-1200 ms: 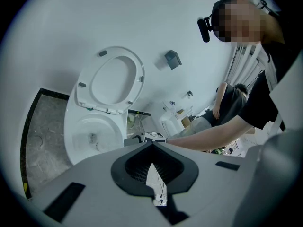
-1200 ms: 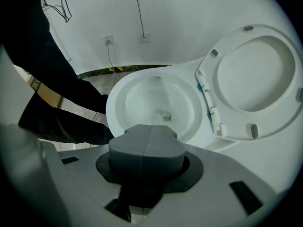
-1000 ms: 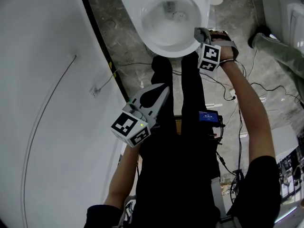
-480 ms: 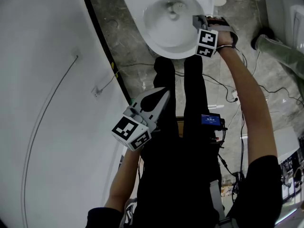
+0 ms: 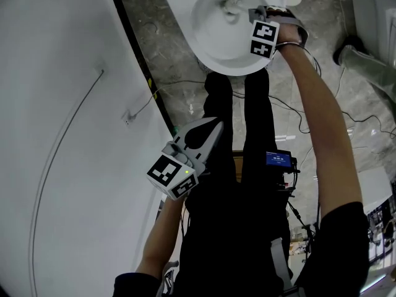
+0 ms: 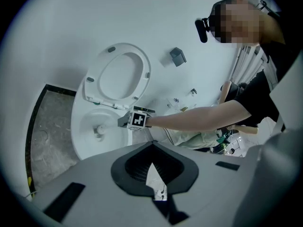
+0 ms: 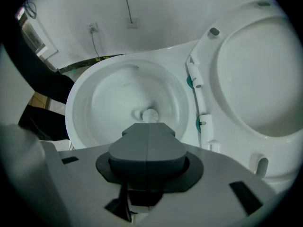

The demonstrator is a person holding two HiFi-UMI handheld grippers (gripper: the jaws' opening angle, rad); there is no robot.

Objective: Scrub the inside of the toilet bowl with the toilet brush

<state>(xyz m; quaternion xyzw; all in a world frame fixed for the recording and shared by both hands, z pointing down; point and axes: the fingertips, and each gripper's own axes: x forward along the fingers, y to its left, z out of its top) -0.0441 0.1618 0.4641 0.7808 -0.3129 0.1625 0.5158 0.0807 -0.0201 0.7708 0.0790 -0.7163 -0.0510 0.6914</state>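
A white toilet bowl (image 5: 213, 57) lies open below me, its seat and lid (image 6: 118, 74) tipped up against the wall. The white brush head (image 5: 230, 5) rests low inside the bowl near the drain, and it also shows as a brush head (image 7: 150, 115) just past the right jaws. My right gripper (image 5: 252, 11) hangs over the bowl's right rim, shut on the brush, whose handle is hidden between the jaws. My left gripper (image 5: 218, 124) is held back over the person's legs, shut and holding nothing. From the left gripper view, the right gripper (image 6: 125, 121) sits at the bowl (image 6: 78, 145) edge.
A white curved wall (image 5: 62, 135) with a socket (image 5: 127, 117) runs along the left. Cables (image 5: 291, 113) trail over the grey stone floor on the right. A small device with a blue screen (image 5: 278, 159) hangs at the person's waist. Someone else's leg (image 5: 365, 60) stands at far right.
My right gripper has pushed further over the bowl and the brush head has slid toward the back of the basin. The left gripper has barely shifted.
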